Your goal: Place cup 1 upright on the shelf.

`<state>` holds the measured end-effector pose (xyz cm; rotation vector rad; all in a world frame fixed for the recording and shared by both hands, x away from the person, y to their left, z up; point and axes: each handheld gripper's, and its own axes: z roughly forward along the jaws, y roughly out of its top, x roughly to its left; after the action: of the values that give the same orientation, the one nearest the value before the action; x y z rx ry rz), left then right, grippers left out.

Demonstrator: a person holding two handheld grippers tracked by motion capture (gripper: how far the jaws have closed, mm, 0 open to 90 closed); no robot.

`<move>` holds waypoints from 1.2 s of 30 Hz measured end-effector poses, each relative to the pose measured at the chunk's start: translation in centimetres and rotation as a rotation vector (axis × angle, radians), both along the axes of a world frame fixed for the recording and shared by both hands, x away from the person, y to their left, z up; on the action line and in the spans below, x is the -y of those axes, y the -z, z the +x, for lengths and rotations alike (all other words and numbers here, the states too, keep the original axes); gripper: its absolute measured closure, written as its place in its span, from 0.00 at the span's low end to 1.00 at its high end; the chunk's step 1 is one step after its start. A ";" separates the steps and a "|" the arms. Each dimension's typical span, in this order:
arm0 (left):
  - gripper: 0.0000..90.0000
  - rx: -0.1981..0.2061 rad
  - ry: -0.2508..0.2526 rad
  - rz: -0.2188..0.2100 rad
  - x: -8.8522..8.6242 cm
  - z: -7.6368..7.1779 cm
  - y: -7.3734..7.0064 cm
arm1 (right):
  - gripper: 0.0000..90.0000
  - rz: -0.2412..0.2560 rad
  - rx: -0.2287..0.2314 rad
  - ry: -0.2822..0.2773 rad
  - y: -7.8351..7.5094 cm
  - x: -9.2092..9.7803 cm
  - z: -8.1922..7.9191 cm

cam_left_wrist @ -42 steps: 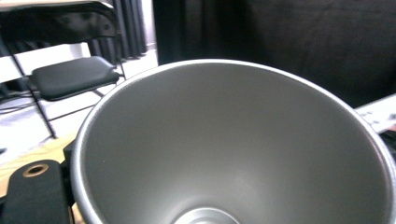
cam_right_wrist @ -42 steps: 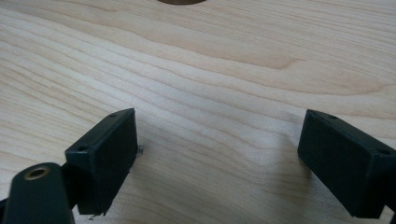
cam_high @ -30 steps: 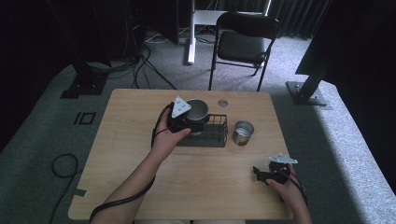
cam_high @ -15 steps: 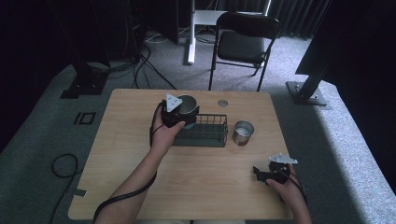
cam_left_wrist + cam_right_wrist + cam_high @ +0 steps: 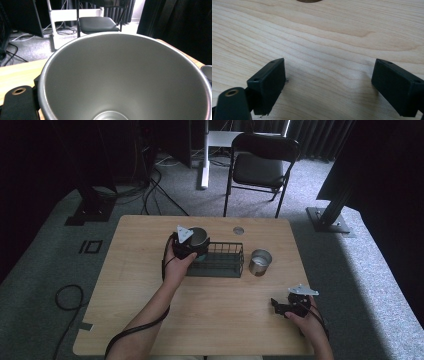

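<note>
the left hand-held gripper is clamped on a metal cup, held at the left end of the wire basket on the table. the right hand-held gripper rests on the table, jaws wide apart, holding nothing. there are two cups; the second cup stands just right of the basket. the left jaws are mostly hidden by the cup.

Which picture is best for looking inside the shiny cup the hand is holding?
The left gripper view: the cup is close up, its inside bare down to the bottom. The high view shows it small, held at the wire basket.
</note>
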<state>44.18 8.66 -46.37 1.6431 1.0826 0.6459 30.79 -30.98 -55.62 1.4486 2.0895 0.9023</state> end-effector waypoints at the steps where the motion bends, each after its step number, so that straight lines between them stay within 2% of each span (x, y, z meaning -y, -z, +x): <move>1: 0.15 -0.004 0.002 0.002 0.0 0.0 0.2 | 0.13 0.000 0.000 0.000 0.0 0.0 0.0; 6: 0.15 -0.009 -0.001 0.013 0.0 0.1 0.9 | 0.13 0.000 0.000 0.000 0.0 0.0 0.0; 10: 0.15 0.005 0.002 0.034 0.1 0.0 1.0 | 0.13 0.000 0.000 0.000 0.0 0.0 0.0; 11: 0.15 0.015 0.007 0.053 0.3 -0.1 1.1 | 0.13 0.001 0.000 0.000 0.0 0.0 0.0; 14: 0.15 0.023 0.006 0.059 0.4 -0.3 1.2 | 0.13 0.000 0.000 0.000 0.0 0.0 0.0; 15: 0.15 0.033 0.017 0.081 0.5 -0.4 1.2 | 0.13 0.000 0.000 0.000 0.0 0.0 0.0; 17: 0.15 0.034 0.037 0.096 0.5 -0.5 1.2 | 0.13 0.000 0.000 0.000 0.0 0.0 0.0; 18: 0.15 0.034 0.037 0.096 0.5 -0.5 1.2 | 0.13 0.000 0.000 0.000 0.0 0.0 0.0; 19: 0.12 0.015 0.058 0.085 0.6 -0.5 1.2 | 0.13 0.000 0.000 0.000 0.0 0.0 0.0; 23: 0.09 0.001 0.080 0.094 0.4 -0.6 0.9 | 0.13 0.000 0.000 0.000 0.0 0.0 0.0; 29: 0.09 -0.013 0.084 0.070 0.1 -0.9 0.5 | 0.13 0.000 0.000 0.001 0.0 0.0 0.0; 30: 0.09 -0.013 0.085 0.086 0.0 -1.0 0.5 | 0.13 0.000 0.000 0.000 0.0 0.0 0.0; 36: 0.09 -0.018 0.094 0.077 -0.5 -1.5 0.4 | 0.13 0.000 0.000 0.000 0.0 0.0 0.0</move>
<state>42.64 9.20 -46.76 1.7588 0.9973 0.6187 30.79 -30.97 -55.62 1.4491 2.0891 0.9021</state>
